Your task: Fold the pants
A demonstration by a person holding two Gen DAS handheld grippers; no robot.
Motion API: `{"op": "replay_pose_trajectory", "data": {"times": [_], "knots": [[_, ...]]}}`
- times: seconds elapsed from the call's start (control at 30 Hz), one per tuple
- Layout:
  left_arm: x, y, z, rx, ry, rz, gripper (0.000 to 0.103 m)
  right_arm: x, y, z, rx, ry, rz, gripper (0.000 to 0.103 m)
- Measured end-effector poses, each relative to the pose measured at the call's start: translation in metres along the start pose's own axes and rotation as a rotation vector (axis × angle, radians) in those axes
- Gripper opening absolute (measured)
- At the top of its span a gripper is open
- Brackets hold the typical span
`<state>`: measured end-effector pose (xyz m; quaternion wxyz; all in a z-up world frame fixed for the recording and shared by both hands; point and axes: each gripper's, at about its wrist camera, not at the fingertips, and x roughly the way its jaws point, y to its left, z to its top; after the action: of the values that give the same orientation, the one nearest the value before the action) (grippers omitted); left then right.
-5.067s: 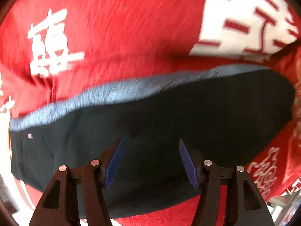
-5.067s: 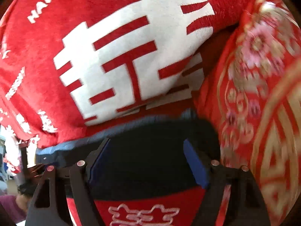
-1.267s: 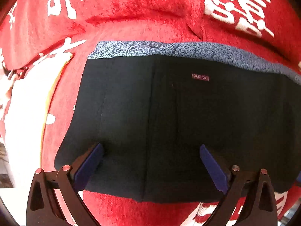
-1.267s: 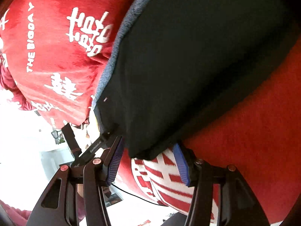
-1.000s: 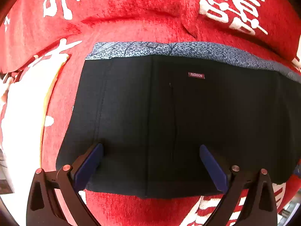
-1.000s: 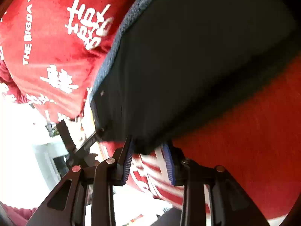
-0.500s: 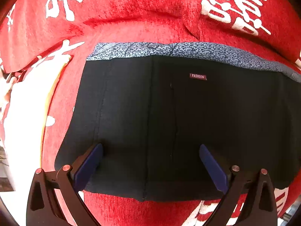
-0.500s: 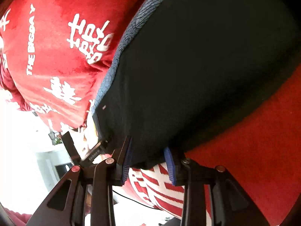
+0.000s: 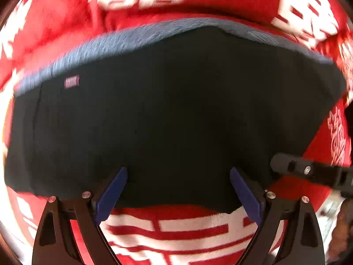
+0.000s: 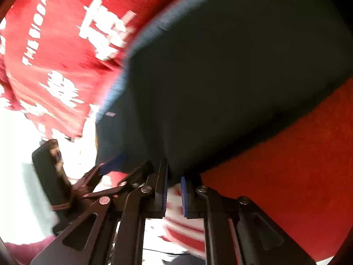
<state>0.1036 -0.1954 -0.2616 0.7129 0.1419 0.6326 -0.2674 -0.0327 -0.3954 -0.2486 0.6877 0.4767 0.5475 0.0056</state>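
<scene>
Where the red plush blanket with white printed characters (image 9: 220,0) covers the whole surface, 1 pair of folded black fabric pants (image 9: 176,110) lies flat on it, spanning most of the left wrist view from left to right.

Item 1, pants: dark, folded into a wide band; blue-grey patterned waistband (image 9: 136,37) along the far edge; small reddish woven label (image 9: 71,81) near the far left corner, lettering blurred. Near edge rests just above a large white-and-red character on the blanket.

Item 2, left gripper (image 9: 178,187): black frame, 2 blue pads (image 9: 112,190), jaws spread wide and closing slightly; the near hem of the pants sits between the pads, which do not press on it.

Item 3, right gripper (image 10: 174,190): black frame, blue pads (image 10: 183,193) drawn close together and closing, with the near corner of the pants (image 10: 220,88) between the fingertips. In the left wrist view its black body enters from the right at the near right corner of the garment.

Item 4, surroundings: bright, overexposed area at near left of the right wrist view; details cannot be told. Both views are motion-blurred.
</scene>
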Motion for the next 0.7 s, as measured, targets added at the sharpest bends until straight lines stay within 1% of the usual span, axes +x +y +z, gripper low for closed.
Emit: {"op": "replay_pose_trajectory", "data": {"times": [0.03,0.07,0.1,0.13,0.17,0.2,0.23,0.3,0.33,0.37,0.43,0.5,0.53,0.57,0.6,0.63,0.67,0.7], "knots": [[0.000,0.002,0.000,-0.011,0.003,-0.008,0.096,-0.002,-0.006,-0.001,0.014,-0.003,0.038,0.013],[-0.001,0.001,0.001,-0.007,0.010,-0.006,0.096,-0.005,-0.009,-0.001,0.029,0.002,0.048,0.015],[-0.002,0.000,0.002,-0.001,0.017,0.002,0.096,-0.011,-0.011,-0.002,0.036,0.006,0.047,0.020],[-0.003,-0.001,0.003,0.002,0.025,0.006,0.096,-0.019,-0.013,-0.003,0.036,0.003,0.039,0.028],[-0.005,-0.002,0.007,0.003,0.035,0.014,0.096,-0.032,-0.016,-0.004,0.032,-0.012,0.020,0.033],[-0.010,-0.001,0.014,0.001,0.036,0.022,0.096,-0.044,-0.019,-0.004,0.029,-0.033,0.006,0.041],[-0.014,-0.002,0.018,-0.005,0.023,0.031,0.096,-0.059,-0.023,-0.003,0.030,-0.063,-0.008,0.044],[-0.025,-0.004,0.027,-0.028,-0.022,0.038,0.096,-0.094,-0.040,0.005,0.051,-0.138,-0.052,0.045],[-0.026,-0.006,0.031,-0.036,-0.031,0.040,0.096,-0.108,-0.049,0.011,0.065,-0.173,-0.079,0.045],[-0.025,-0.010,0.036,-0.045,-0.039,0.051,0.096,-0.117,-0.057,0.015,0.079,-0.201,-0.104,0.045],[-0.015,-0.014,0.043,-0.046,-0.024,0.081,0.096,-0.141,-0.080,0.028,0.141,-0.263,-0.167,0.045],[0.002,-0.023,0.040,-0.042,0.005,0.119,0.096,-0.165,-0.102,0.039,0.204,-0.323,-0.211,0.045],[0.005,-0.021,0.032,-0.053,0.000,0.128,0.097,-0.178,-0.113,0.043,0.235,-0.358,-0.244,0.045],[0.005,-0.020,0.029,-0.079,-0.024,0.133,0.100,-0.187,-0.120,0.046,0.253,-0.382,-0.266,0.045],[0.005,-0.017,0.027,-0.101,-0.028,0.131,0.100,-0.196,-0.129,0.051,0.263,-0.406,-0.287,0.045],[0.005,-0.015,0.025,-0.122,-0.030,0.119,0.100,-0.206,-0.137,0.056,0.268,-0.430,-0.315,0.045],[0.006,-0.012,0.025,-0.140,-0.026,0.117,0.103,-0.214,-0.144,0.060,0.269,-0.451,-0.338,0.045],[0.007,-0.011,0.025,-0.159,-0.021,0.122,0.103,-0.221,-0.150,0.067,0.267,-0.464,-0.354,0.045]]}}
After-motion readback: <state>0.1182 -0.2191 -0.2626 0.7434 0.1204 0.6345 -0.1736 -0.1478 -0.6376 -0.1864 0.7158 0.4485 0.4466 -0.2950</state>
